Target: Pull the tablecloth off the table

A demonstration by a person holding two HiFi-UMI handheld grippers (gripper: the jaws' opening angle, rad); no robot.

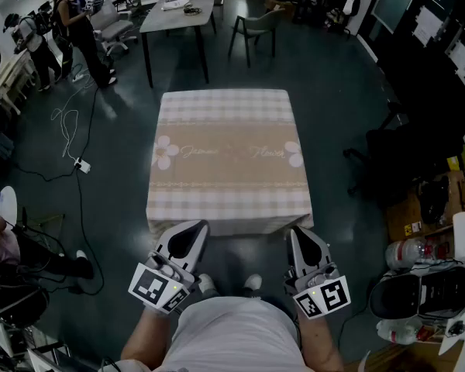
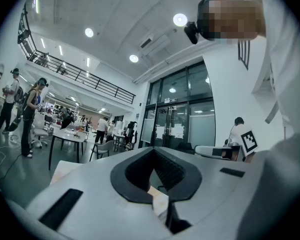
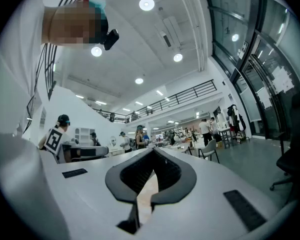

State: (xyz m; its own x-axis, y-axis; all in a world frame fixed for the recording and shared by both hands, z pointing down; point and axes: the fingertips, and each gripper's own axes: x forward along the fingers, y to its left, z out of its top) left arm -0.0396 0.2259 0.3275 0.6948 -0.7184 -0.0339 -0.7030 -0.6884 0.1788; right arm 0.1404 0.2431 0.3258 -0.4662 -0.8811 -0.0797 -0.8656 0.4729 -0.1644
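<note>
Beige-and-white checked tablecloth with flower print (image 1: 229, 157) is lying flat and draped, directly ahead of both grippers, with its near hem hanging at their tips. Long grey table (image 1: 178, 10) is standing well beyond the cloth's far edge, and a grey chair (image 1: 256, 28) is sitting just right of it. Left gripper (image 1: 192, 229) is reaching the hem's left part. Its jaws are together and pinching a fold of the cloth (image 2: 160, 203). Right gripper (image 1: 298, 235) is doing the same on the hem's right part, jaws clamped on a beige strip of cloth (image 3: 149, 186). Small white power strip (image 1: 82, 165) is lying on the dark floor, well left of and ahead of the left gripper.
</note>
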